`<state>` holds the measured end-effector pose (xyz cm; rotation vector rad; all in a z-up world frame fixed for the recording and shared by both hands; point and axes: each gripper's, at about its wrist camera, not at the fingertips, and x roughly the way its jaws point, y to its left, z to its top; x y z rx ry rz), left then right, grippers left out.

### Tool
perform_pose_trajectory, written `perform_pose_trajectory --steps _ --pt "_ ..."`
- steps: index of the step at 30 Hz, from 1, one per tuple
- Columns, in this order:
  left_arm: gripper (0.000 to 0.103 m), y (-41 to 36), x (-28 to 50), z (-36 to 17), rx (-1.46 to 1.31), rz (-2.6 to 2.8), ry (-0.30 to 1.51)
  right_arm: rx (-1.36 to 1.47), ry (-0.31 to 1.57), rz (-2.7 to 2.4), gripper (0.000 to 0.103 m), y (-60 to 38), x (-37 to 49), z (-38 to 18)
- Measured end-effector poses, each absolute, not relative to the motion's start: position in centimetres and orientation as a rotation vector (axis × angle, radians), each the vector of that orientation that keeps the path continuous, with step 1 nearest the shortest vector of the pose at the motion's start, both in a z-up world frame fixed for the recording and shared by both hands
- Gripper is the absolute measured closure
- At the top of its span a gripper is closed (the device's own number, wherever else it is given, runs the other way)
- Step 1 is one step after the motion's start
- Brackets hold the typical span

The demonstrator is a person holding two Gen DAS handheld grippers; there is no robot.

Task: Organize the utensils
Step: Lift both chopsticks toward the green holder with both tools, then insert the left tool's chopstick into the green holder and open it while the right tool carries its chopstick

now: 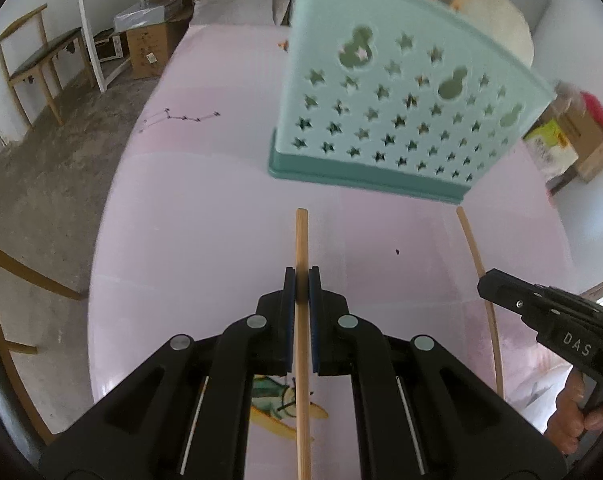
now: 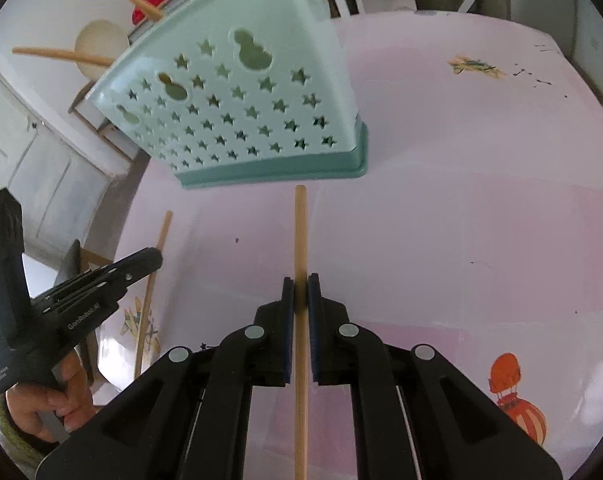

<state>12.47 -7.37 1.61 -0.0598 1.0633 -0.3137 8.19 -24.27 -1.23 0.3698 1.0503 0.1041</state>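
Left wrist view, both tools [image 1: 301, 280] [image 2: 300, 286] pinching chopsticks [image 1: 302, 240] [image 2: 300, 232], lower ends cut off

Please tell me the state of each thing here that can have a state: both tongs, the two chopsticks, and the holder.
Left tongs: shut on the left chopstick.
Right tongs: shut on the right chopstick.
Left chopstick: gripped, tip toward the holder.
Right chopstick: gripped, tip toward the holder.
Holder: upright on the pink table, chopsticks already standing inside.
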Motion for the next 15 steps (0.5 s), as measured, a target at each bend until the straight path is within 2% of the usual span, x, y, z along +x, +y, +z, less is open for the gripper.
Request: perform_pose_trajectory --steps 6,15 --pt "0.098 -5.5 10.1 5.5 -0.123 -0.409 0.915 0.439 0.961 0.095 0.096 -25.0 6.6 1.0" --pt "0.098 -3.3 7.2 17.0 -0.221 -0.618 0.573 0.485 0.885 0.049 0.096 -25.1 5.1 2.5"
